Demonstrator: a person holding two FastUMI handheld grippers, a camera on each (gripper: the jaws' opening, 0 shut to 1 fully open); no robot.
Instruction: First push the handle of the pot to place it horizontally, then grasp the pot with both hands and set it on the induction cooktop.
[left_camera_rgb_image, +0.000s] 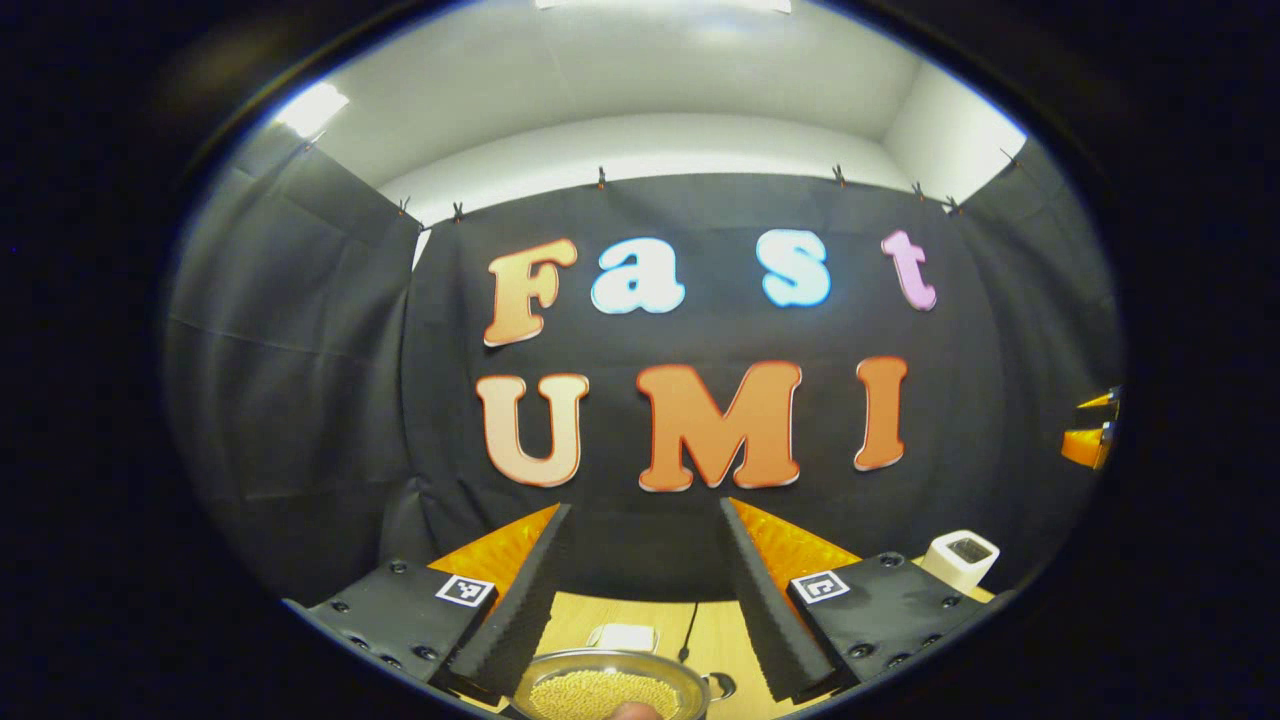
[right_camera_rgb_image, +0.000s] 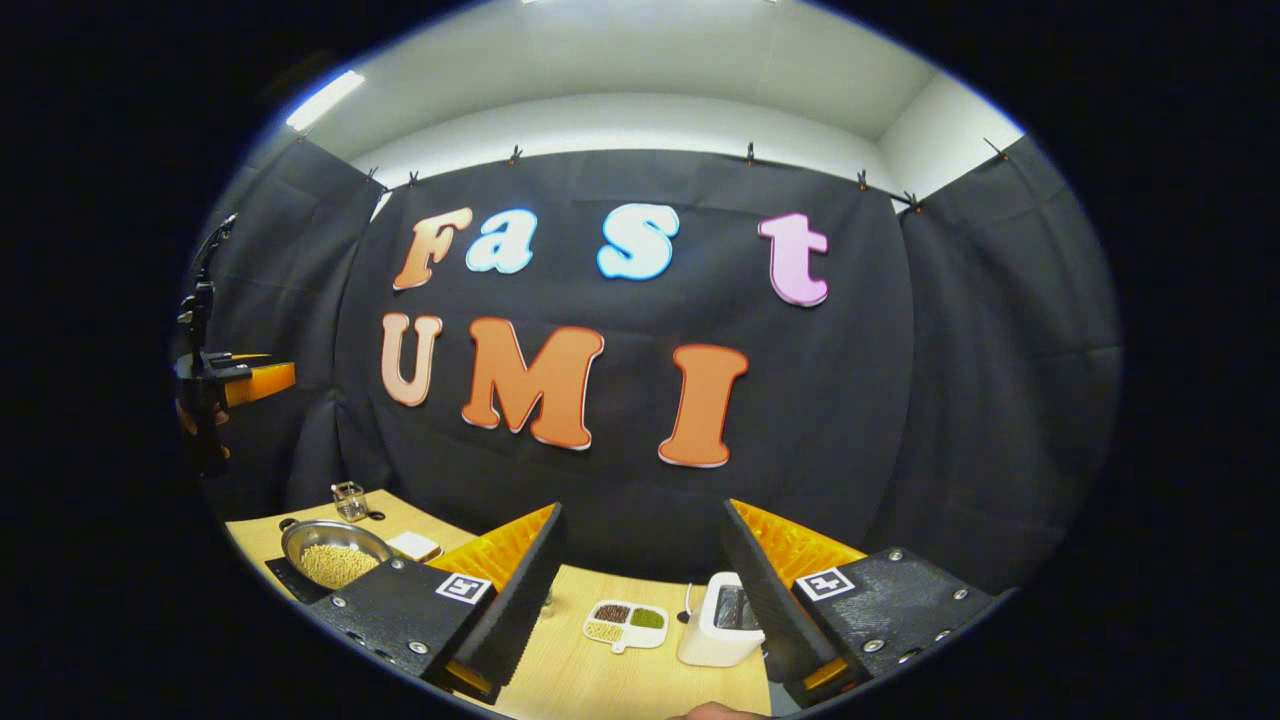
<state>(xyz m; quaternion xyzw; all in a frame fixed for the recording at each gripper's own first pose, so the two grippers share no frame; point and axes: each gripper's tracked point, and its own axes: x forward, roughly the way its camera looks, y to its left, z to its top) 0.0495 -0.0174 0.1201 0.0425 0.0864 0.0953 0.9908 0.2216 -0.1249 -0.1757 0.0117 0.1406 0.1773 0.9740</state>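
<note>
Both grippers hang high above the table with fingers spread and nothing between them: the left gripper (left_camera_rgb_image: 640, 590) looks down over the pot (left_camera_rgb_image: 610, 690) of yellow grains, and the right gripper (right_camera_rgb_image: 640, 590) faces the wall. From the right gripper view, the pot (right_camera_rgb_image: 335, 560) sits on the dark induction cooktop (right_camera_rgb_image: 285, 582) at the table's (right_camera_rgb_image: 600, 680) left end, well apart from a white divided dish (right_camera_rgb_image: 626, 623) and a white appliance (right_camera_rgb_image: 715, 625).

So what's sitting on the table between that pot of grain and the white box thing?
In the right gripper view, a divided dish of assorted grains lies between the pot and the white appliance.
</note>
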